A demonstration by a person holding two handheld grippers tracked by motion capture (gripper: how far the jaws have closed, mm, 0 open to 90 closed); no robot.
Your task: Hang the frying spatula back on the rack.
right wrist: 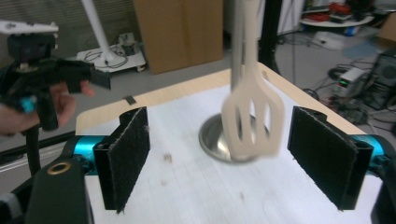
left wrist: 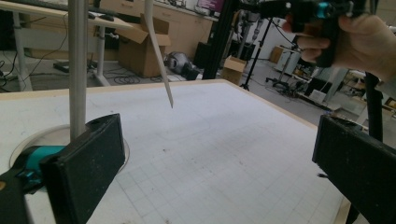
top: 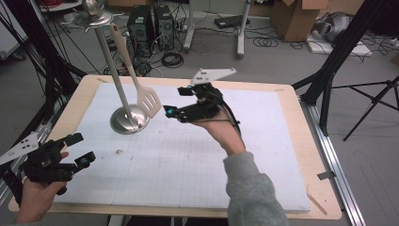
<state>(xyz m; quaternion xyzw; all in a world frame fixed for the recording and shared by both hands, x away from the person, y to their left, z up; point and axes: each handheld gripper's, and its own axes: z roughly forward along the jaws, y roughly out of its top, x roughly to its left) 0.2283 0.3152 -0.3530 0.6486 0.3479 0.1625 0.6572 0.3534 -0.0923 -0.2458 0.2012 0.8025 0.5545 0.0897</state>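
Observation:
A cream slotted spatula (top: 149, 101) hangs by its handle from the top of a metal stand (top: 113, 66) with a round steel base (top: 129, 118), at the mat's back left. Its blurred head (right wrist: 252, 121) hangs over the base (right wrist: 215, 140), just ahead of my right gripper (right wrist: 224, 158), whose pads stand wide apart and touch nothing. From above, the right gripper (top: 175, 101) is held up just right of the spatula head. My left gripper (top: 81, 149) is open and empty near the table's front left corner, facing the stand's pole (left wrist: 77, 70).
A white gridded mat (top: 197, 160) covers the wooden table (top: 301, 155). Black tripod legs (top: 329, 80) stand off the right edge. Computer towers (top: 150, 23), cables and cardboard boxes (top: 296, 16) lie on the floor behind.

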